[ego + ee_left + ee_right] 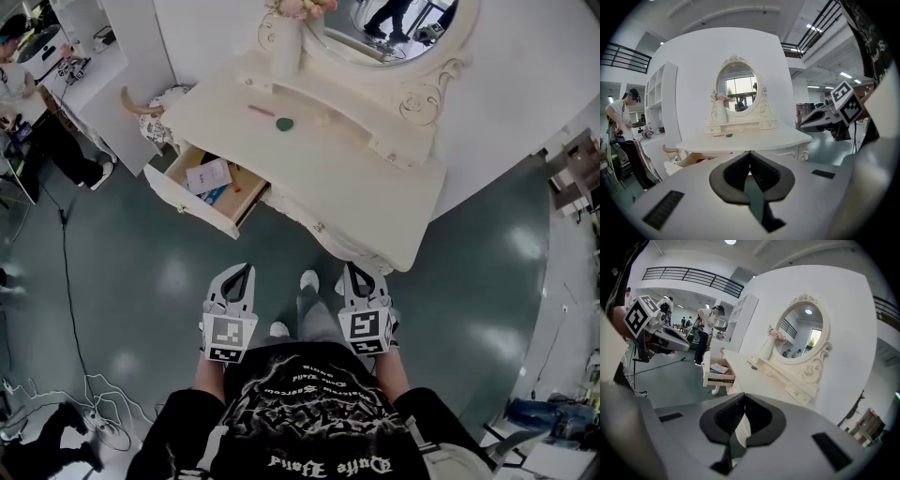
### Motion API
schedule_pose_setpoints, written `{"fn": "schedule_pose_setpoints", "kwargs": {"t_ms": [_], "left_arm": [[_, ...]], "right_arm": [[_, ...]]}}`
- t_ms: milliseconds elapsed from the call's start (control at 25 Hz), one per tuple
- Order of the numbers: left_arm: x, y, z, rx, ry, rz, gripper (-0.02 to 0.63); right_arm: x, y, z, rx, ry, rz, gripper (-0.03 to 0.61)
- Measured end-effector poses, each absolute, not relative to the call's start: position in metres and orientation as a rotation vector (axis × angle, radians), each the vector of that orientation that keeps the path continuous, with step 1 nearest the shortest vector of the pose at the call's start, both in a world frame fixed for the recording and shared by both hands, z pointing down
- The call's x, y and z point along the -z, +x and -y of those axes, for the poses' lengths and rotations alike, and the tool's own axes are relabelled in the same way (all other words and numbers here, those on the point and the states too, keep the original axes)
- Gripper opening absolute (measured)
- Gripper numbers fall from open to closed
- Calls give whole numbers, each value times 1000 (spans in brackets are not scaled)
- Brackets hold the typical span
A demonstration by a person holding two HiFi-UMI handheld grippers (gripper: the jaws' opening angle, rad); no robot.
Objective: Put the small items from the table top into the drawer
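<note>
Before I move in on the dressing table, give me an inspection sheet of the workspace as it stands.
Surface: white table top, mostly bare, ahead of both grippers.
Job's things: green item and pink stick on the table top, in front of the vase; drawer open, white card inside.
Clutter: vase with flowers, mirror behind.
Grippers: left gripper shut, empty; right gripper shut, empty.
Cables: black cable and white cables on the floor, left.
Surroundings: person at a desk, far left.
</note>
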State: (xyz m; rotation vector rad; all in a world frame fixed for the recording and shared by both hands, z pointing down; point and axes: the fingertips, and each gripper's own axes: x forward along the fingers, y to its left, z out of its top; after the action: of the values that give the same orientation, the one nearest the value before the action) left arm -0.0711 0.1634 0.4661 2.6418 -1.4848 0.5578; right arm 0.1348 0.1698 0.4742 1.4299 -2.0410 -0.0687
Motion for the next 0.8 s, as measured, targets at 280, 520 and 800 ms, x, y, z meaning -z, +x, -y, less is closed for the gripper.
{"fn": "schedule_pose_setpoints", "kwargs": {"t_ms": [280,520,800], "left_arm": [[-467,-79,-136,-566,2594,1550,15],[-466,-76,-101,-582,2555,1588,15],[-467,-65,-53,-593,2503,1625,15]], "right_arm": [[-473,138,-127,92,1408,2064,11],[-473,139,-83,96,1359,2090,11],[-478,150,-24,85,1304,2112,11]]}}
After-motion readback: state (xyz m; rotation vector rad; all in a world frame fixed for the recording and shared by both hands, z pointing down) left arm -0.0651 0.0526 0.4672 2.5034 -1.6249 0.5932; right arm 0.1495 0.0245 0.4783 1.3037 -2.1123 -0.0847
